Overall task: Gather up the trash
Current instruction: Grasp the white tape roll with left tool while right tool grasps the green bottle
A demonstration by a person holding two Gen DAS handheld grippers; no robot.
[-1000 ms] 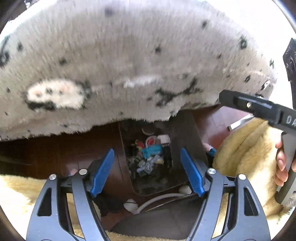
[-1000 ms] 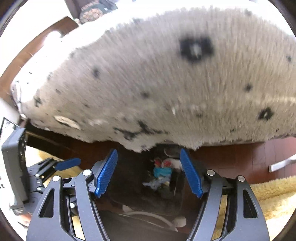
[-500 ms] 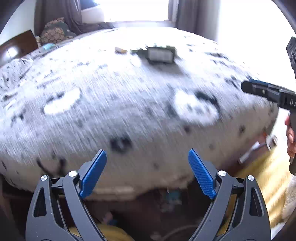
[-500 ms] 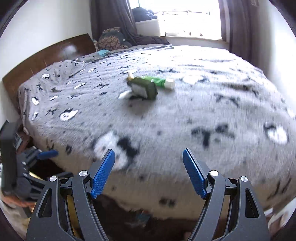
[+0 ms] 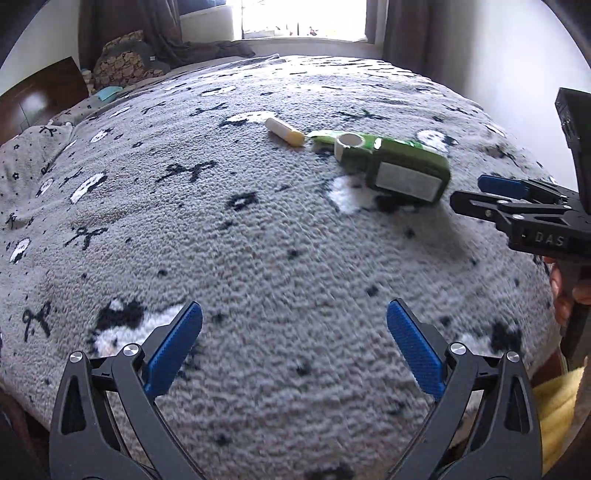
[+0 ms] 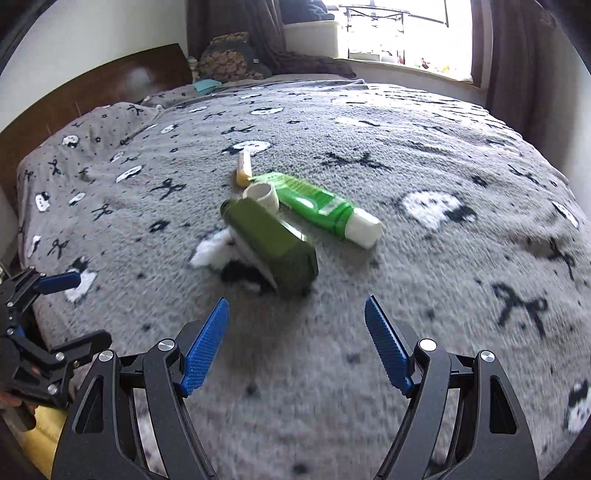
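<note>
Trash lies in a cluster on the grey patterned bedspread [image 6: 424,258]: a dark green bottle [image 6: 273,243] on its side, a bright green tube [image 6: 317,206] with a white cap, a small white cap [image 6: 263,195] and a pale yellow stick [image 6: 243,170]. The same bottle [image 5: 406,173], cap [image 5: 349,144] and stick [image 5: 285,131] show in the left wrist view. My right gripper [image 6: 295,347] is open and empty, just short of the bottle. My left gripper [image 5: 293,347] is open and empty, farther back over the bed's near side.
A wooden headboard [image 6: 92,96] and pillows [image 6: 229,55] stand at the far left. A window [image 6: 402,26] with dark curtains is beyond the bed. A yellow fluffy rug [image 5: 554,410] lies on the floor by the bed's edge.
Both grippers have risen from the trash bin on the floor under the bed's edge to above the bedspread, and moved towards the trash cluster. Both stayed open.
</note>
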